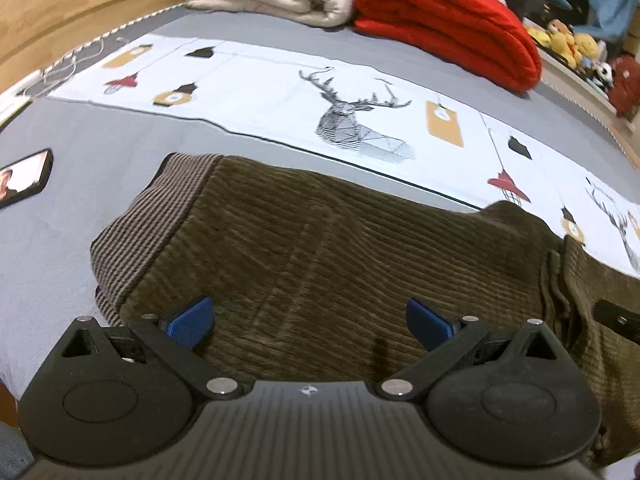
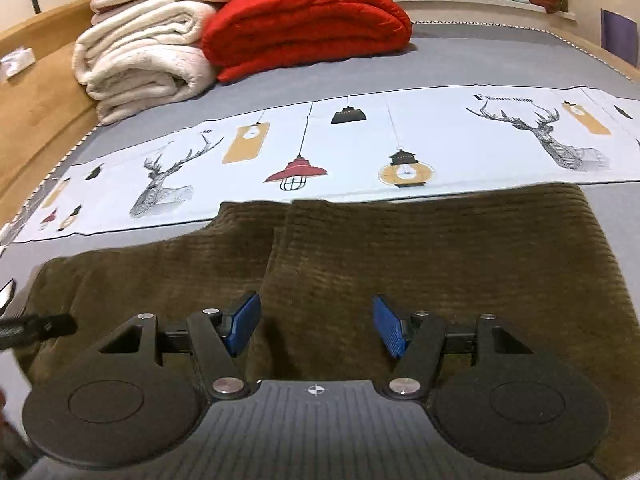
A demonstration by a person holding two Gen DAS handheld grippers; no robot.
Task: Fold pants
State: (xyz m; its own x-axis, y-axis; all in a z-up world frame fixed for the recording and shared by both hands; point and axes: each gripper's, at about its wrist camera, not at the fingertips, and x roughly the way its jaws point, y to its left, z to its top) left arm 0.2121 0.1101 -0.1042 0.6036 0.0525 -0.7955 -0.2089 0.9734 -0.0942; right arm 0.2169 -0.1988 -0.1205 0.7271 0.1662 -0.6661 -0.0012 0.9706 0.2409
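One pair of brown corduroy pants (image 1: 320, 248) lies on the bed (image 1: 100, 152) under both grippers, its near edge hidden by them; left gripper (image 1: 310, 322) and right gripper (image 2: 316, 326) gape, holding nothing; two folded blankets, white (image 2: 140, 60) and red (image 2: 304, 24), lie ahead

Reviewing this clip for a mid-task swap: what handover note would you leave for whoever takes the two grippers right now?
Left gripper: open, holding nothing, over the ribbed waistband end of the pants.
Right gripper: open, holding nothing, over the other end, where a layer edge shows.
The brown corduroy pants lie flat on the grey bed, in front of the deer-print strip.
Done: pants look already folded at least once.
Left: remaining folds; how many, I cannot tell.
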